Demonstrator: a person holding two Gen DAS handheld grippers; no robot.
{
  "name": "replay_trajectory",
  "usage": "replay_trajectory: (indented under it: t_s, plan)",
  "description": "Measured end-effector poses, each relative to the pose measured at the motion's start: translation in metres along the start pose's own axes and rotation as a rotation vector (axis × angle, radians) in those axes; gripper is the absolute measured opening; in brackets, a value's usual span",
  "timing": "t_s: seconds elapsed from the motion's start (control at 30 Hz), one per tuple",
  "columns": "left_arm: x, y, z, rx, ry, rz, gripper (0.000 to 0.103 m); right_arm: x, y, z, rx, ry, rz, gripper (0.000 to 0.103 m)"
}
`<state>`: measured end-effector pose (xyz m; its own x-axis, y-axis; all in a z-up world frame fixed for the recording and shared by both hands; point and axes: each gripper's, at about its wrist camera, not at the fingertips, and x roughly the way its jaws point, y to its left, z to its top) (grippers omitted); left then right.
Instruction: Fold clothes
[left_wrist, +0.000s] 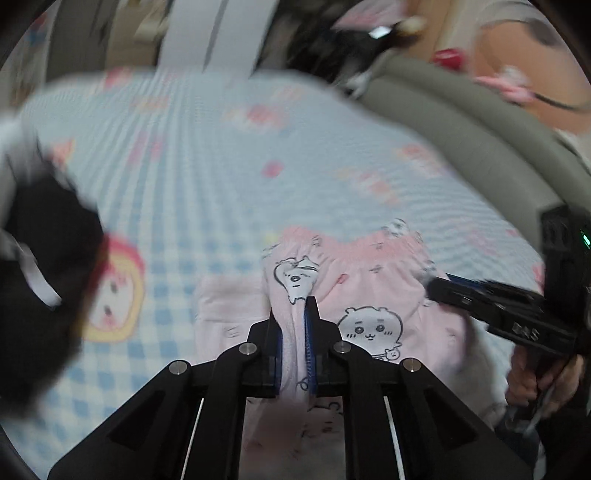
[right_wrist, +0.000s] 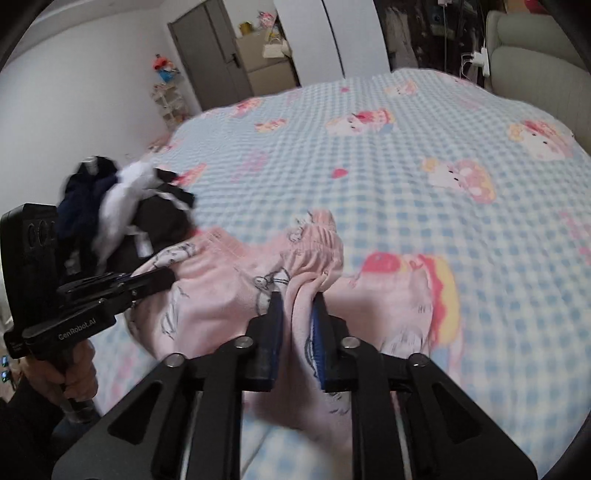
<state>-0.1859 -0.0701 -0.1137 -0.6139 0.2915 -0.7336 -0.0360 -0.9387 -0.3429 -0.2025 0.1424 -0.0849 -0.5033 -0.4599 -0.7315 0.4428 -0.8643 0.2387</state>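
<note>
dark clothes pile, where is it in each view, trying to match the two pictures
Left wrist view: the dark clothes pile fills the left edge, large and blurred, on the checked bedsheet.
Right wrist view: it lies at middle left, a black, navy and white heap behind the left gripper.
Shared landmark: the pink pyjama garment, pinched by both grippers.
</note>
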Motion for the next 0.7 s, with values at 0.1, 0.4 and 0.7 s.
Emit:
replay_trajectory:
  t_s: [0.1, 0.4, 0.7]
  plan:
    - [0.029, 0.026, -0.002, -0.101, 0.1, -0.012, 0.016, 0.032, -0.016, 0.0, 0.067, 0.078, -0.026, 0.024]
    - [-0.049, 0.045, -0.05, -0.183, -0.064, -0.064, 0.049, -0.022, -0.024, -0.052, 0.173, 0.003, 0.01, 0.039]
    - [-0.005, 0.069, -0.097, -0.347, 0.096, -0.134, 0.046, -0.004, -0.035, -0.102, 0.38, 0.065, 0.112, 0.055]
